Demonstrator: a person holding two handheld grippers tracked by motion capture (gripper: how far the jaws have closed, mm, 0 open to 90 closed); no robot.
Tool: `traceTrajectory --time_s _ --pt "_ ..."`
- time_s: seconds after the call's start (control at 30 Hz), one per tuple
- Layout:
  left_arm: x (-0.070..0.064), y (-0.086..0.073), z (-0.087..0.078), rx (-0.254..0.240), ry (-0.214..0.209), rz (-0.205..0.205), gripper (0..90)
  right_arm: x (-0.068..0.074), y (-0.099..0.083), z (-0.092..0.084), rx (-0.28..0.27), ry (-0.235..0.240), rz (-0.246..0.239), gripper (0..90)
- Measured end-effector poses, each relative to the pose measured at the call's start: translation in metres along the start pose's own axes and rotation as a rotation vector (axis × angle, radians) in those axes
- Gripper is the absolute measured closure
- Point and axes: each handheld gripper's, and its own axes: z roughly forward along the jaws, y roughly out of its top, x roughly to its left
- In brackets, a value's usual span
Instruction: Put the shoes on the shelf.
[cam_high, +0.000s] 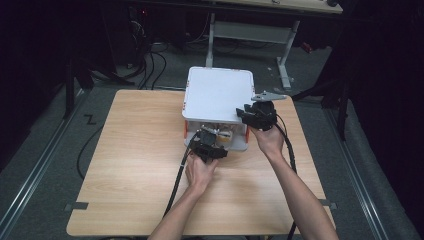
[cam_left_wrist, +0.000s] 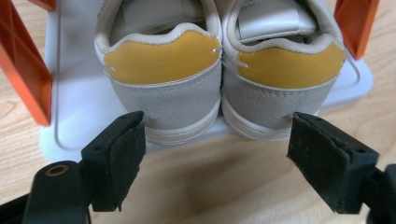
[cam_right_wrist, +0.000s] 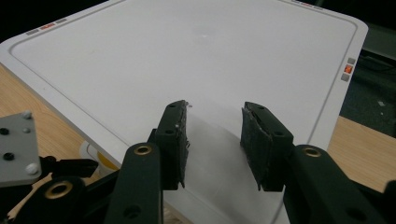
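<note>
A pair of grey suede shoes with yellow heel tabs stands on the lower shelf (cam_left_wrist: 79, 98) of a white rack, heels toward me: one shoe (cam_left_wrist: 163, 88) on the left, the other (cam_left_wrist: 280, 84) on the right. In the high view the shoes (cam_high: 225, 136) sit under the rack's white top panel (cam_high: 217, 92). My left gripper (cam_left_wrist: 217, 128) is open just in front of the heels, its jaws spread about as wide as the pair and touching neither shoe. My right gripper (cam_right_wrist: 215, 112) hovers open over the near right corner of the top panel (cam_right_wrist: 187, 56), with nothing between its jaws.
Orange posts (cam_left_wrist: 23, 79) (cam_left_wrist: 357, 23) hold up the rack at its front corners. The rack stands at the far middle of a wooden table (cam_high: 135, 160). Cables and table legs lie on the dark floor (cam_high: 150, 65) behind it.
</note>
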Motion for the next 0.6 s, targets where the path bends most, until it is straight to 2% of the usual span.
traceTrajectory --time_s 0.17,0.23,0.27,0.4,0.43,0.53,0.6 --pt "-0.003 0.002 0.009 -0.025 -0.009 -0.048 20.9 0.000 0.000 0.000 -0.004 0.005 0.005 61.0" --pt "-0.003 0.003 0.012 -0.038 0.016 -0.057 21.2 0.000 0.000 0.000 -0.003 0.004 0.005 61.0" --pt "-0.004 0.004 0.013 -0.038 0.003 -0.058 21.3 0.000 0.000 0.000 -0.003 0.003 0.005 61.0" --pt "-0.008 0.011 0.018 -0.035 0.034 -0.078 21.7 0.000 0.000 0.000 -0.003 0.002 0.004 61.0" --pt "-0.008 0.012 0.019 -0.036 0.047 -0.069 21.8 0.000 0.000 0.000 -0.003 0.001 0.004 61.0" --pt "-0.007 0.013 0.023 -0.045 0.017 -0.040 22.1 0.000 0.000 0.000 -0.002 -0.005 0.004 61.3" --pt "-0.008 0.013 0.022 -0.045 0.024 -0.044 22.1 0.000 0.000 0.000 0.000 -0.006 0.004 61.2"
